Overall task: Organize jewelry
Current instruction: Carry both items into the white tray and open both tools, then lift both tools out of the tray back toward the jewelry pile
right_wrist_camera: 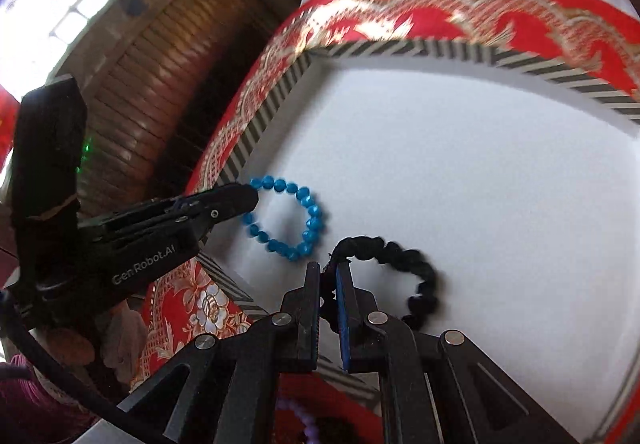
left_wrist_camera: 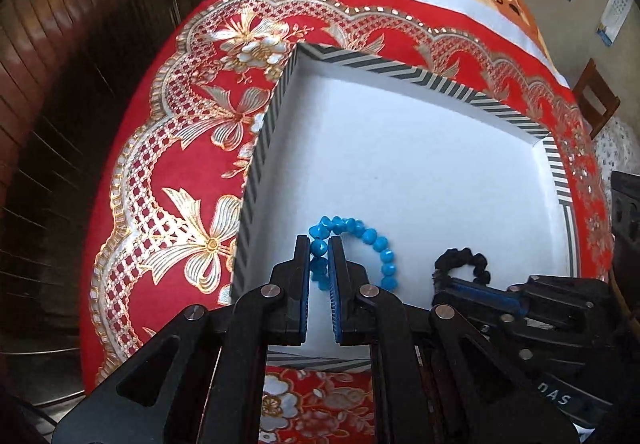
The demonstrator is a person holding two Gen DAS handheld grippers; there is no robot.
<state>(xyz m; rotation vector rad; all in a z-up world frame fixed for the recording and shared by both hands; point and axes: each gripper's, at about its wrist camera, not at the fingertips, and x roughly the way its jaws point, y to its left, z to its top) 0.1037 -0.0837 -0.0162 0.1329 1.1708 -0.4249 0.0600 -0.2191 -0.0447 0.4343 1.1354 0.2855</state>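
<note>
A white tray with a striped rim (left_wrist_camera: 262, 147) (right_wrist_camera: 256, 131) lies on a red and gold cloth. A blue bead bracelet (left_wrist_camera: 376, 244) (right_wrist_camera: 308, 219) rests on the tray floor near its front left corner. My left gripper (left_wrist_camera: 319, 248) (right_wrist_camera: 250, 199) is shut on the bracelet's left end. A black bead bracelet (left_wrist_camera: 476, 262) (right_wrist_camera: 400, 256) lies to the right of the blue one. My right gripper (right_wrist_camera: 328, 270) (left_wrist_camera: 444, 278) is shut on the black bracelet's left end, low over the tray.
The red and gold cloth (left_wrist_camera: 168, 171) covers a round table that drops off at the left to a dark wooden wall (left_wrist_camera: 60, 83). A purple beaded item (right_wrist_camera: 300, 416) lies in front of the tray. A wooden chair (left_wrist_camera: 596, 99) stands at the far right.
</note>
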